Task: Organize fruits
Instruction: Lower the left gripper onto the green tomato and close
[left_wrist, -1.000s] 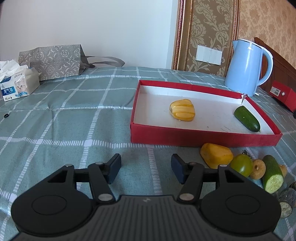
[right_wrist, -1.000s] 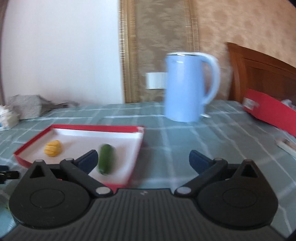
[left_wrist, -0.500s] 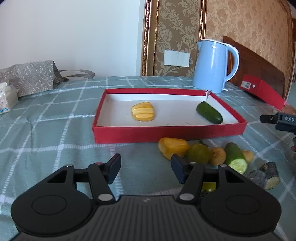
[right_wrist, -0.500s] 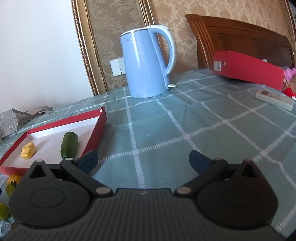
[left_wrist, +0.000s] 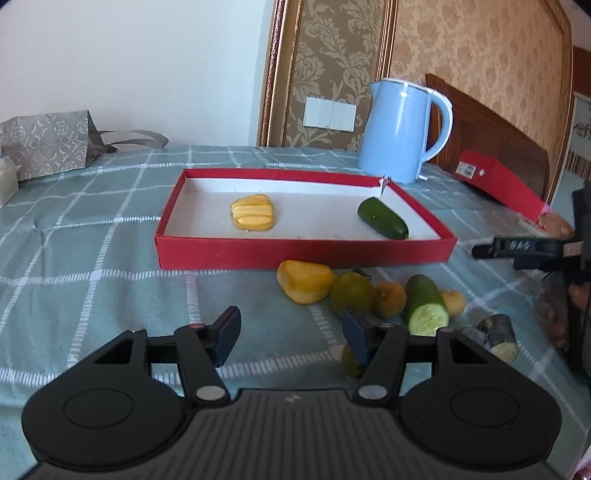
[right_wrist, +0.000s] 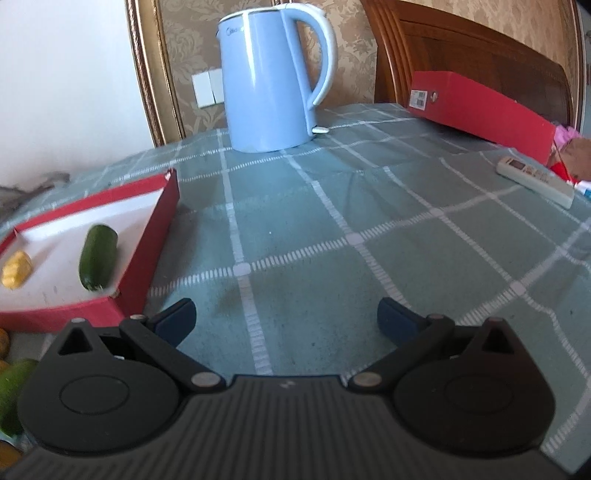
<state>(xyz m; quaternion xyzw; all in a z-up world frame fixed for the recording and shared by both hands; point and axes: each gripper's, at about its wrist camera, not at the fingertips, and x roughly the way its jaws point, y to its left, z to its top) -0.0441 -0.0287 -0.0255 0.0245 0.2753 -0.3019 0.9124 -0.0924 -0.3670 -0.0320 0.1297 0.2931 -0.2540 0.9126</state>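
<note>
A red tray with a white floor holds a yellow ridged fruit and a dark green cucumber. In front of it lie a yellow fruit, a green round fruit, small brown fruits, a cut cucumber and a dark piece. My left gripper is open and empty, just short of this pile. My right gripper is open and empty over bare cloth right of the tray; it also shows in the left wrist view.
A blue kettle stands behind the tray. A red box and a white remote lie at the far right. A grey paper bag sits at the back left. The table has a green checked cloth.
Both grippers have swung: the left view turned right, bringing the fruit pile and the right gripper into view. The right view moved closer to the tray and kettle. Both stayed open.
</note>
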